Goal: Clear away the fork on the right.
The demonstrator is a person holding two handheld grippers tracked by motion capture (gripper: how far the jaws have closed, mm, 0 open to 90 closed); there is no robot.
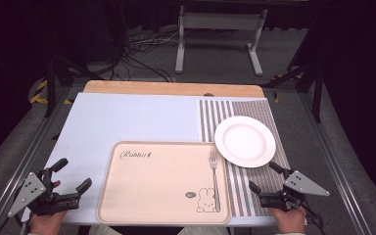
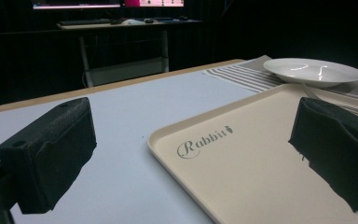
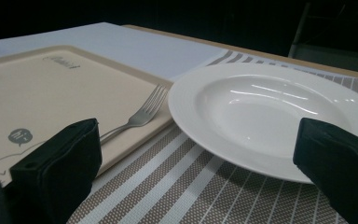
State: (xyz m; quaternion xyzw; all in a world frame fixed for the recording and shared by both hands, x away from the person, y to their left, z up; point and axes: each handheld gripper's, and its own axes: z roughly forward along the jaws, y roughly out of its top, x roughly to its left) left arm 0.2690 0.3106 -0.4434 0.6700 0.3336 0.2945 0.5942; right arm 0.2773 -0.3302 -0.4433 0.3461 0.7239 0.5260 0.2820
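On the table (image 1: 127,117) I log a pale blue-white sheet over a wooden top, whose bare edge shows along the 12 o'clock side. Item one: a beige tray (image 1: 161,182) at the 6 o'clock centre of the table, printed with the word "Rabbit" near its 11 o'clock corner and a rabbit drawing (image 1: 206,200) near its 5 o'clock corner. Item two: a metal fork (image 1: 214,178), lying inside the tray along its 3 o'clock rim, tines toward 12 o'clock, handle toward 6 o'clock, beside the rabbit drawing. Item three: a striped placemat (image 1: 235,110), grey and white, covering the table's 3 o'clock side, touching the tray's right edge. Item four: a white plate (image 1: 245,141), empty, resting on the placemat at 2 o'clock from the tray, its rim just overlapping the tray's upper right corner. Item five: my left gripper (image 1: 73,175), held at 7 o'clock of the table, just left of the tray, jaws spread wide and grasping nothing; in the left gripper view the tray's printed corner sits between the jaws. Item six: my right gripper (image 1: 264,177), held at 5 o'clock over the placemat, below the plate, jaws likewise released and empty; in the right gripper view the plate and fork lie ahead of them. A hand (image 1: 44,223) shows behind each gripper at the bottom edge.
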